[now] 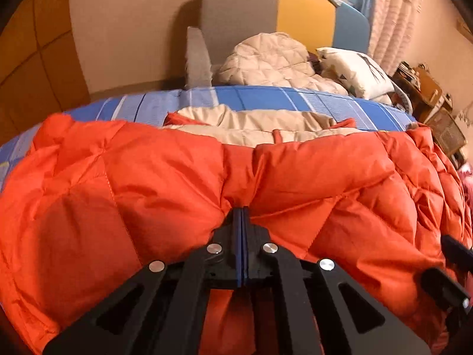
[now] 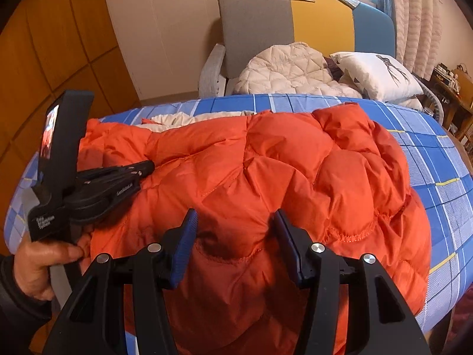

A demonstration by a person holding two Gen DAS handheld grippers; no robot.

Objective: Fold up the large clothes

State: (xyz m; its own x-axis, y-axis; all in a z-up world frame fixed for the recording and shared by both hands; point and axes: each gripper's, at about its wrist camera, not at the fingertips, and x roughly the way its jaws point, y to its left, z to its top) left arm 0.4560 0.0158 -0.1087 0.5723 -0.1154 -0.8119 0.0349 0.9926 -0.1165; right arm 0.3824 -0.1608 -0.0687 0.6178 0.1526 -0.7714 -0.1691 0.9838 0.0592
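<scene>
An orange quilted down jacket (image 1: 133, 183) (image 2: 295, 162) lies spread on a bed with a blue plaid sheet (image 1: 251, 97) (image 2: 437, 159). Its beige lining (image 1: 254, 119) shows at the far edge. My left gripper (image 1: 242, 208) is shut, and the orange fabric puckers into its tips. In the right wrist view, the left gripper (image 2: 149, 165) rests on the jacket's left part, held by a hand (image 2: 38, 266). My right gripper (image 2: 235, 227) stands open over the near hem, puffy fabric bulging between its blue pads (image 2: 186, 236). The right gripper's black frame (image 1: 455, 251) shows at the edge.
Behind the bed stands a grey, yellow and blue armchair (image 2: 254, 29) holding a beige quilted garment (image 2: 289, 68) and a white pillow (image 2: 375, 74). Wooden wardrobe panels (image 2: 65, 44) fill the left. Curtains (image 2: 419, 20) and a cluttered wooden table (image 1: 428, 94) are on the right.
</scene>
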